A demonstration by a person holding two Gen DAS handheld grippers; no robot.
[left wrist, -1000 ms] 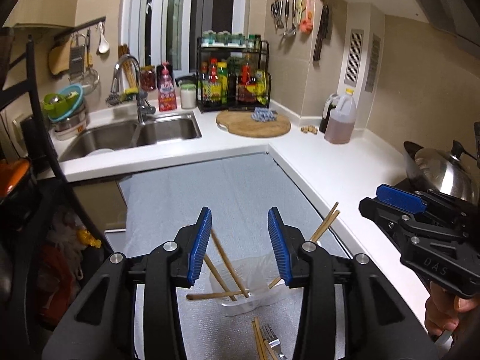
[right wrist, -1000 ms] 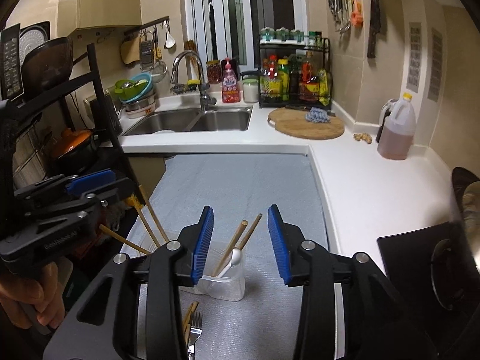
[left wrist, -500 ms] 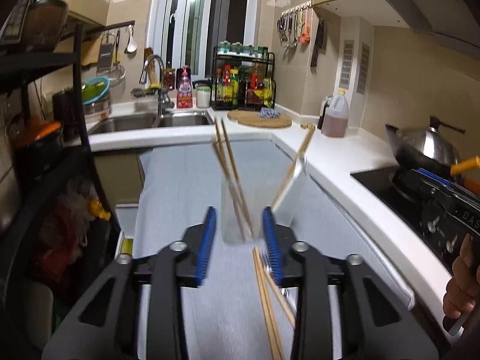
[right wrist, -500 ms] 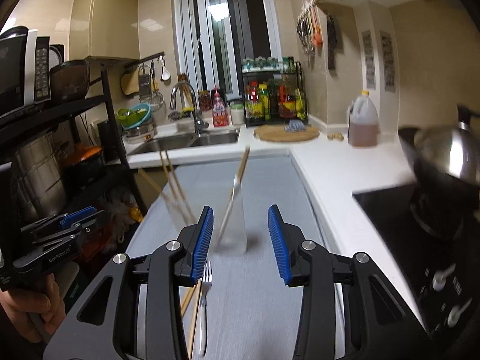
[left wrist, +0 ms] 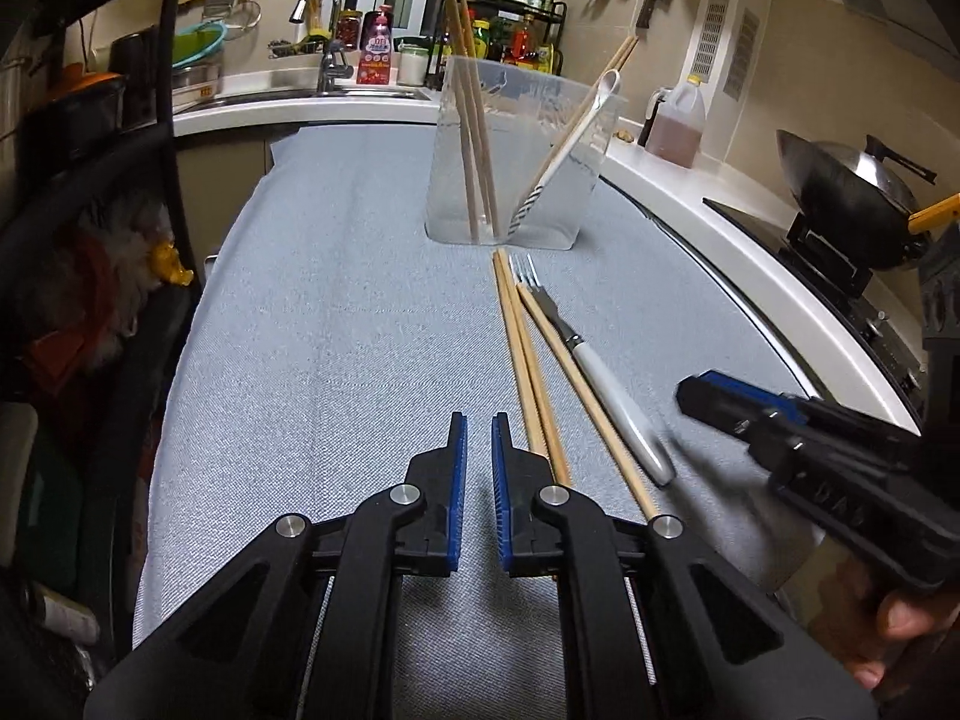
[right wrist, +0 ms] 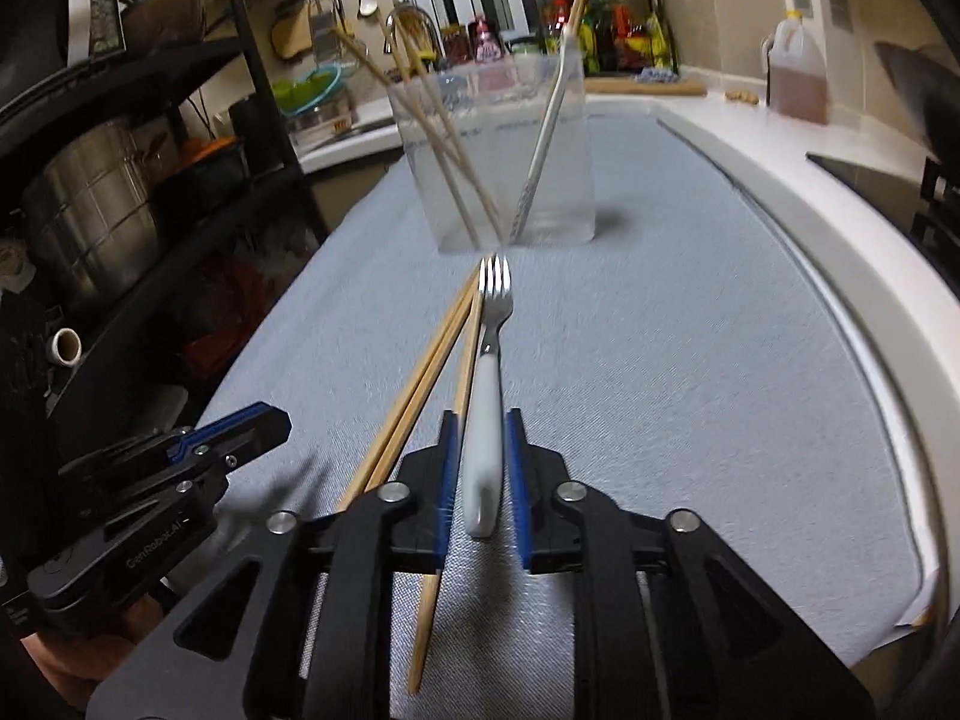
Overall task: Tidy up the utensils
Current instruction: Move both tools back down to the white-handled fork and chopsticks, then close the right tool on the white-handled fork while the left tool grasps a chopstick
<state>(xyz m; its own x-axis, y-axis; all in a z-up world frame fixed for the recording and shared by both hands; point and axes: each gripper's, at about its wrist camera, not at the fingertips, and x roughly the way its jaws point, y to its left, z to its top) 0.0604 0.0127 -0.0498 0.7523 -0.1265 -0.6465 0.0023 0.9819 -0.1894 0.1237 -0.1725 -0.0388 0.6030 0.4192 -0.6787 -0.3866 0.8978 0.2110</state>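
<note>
- Looking along the left tongs (left wrist: pixel 477 420), their blue pads stand almost together with only bare grey cloth (left wrist: pixel 336 324) in the slit; the jaws have just been closing and grasp nothing.
- Just at 1 o'clock of those tips lie the loose chopsticks (left wrist: pixel 528 372), and at 2 o'clock the white-handled fork (left wrist: pixel 600 384), all flat on the cloth-covered worktop (left wrist: pixel 720 228), tines pointing to 12 o'clock.
- At 12 o'clock, beyond the fork's tines, stands the clear container (left wrist: pixel 516 156), upright, holding chopsticks and a white spoon that lean against its walls.
- At 3 o'clock the right tongs (left wrist: pixel 708 393) come in low over the cloth, held by a hand (left wrist: pixel 900 624).
- Seen from the right wrist, the right tongs (right wrist: pixel 483 420) straddle the fork (right wrist: pixel 489 396); the jaws have just been closing, yet thin gaps show on both sides of the handle, so they are not yet clenched on it.
- Chopsticks (right wrist: pixel 414 384) lie touching the fork's left side, one passing under the left pad.
- The container (right wrist: pixel 498 162) stands at 12 o'clock; the left tongs (right wrist: pixel 264 420) sit at 9 o'clock.
</note>
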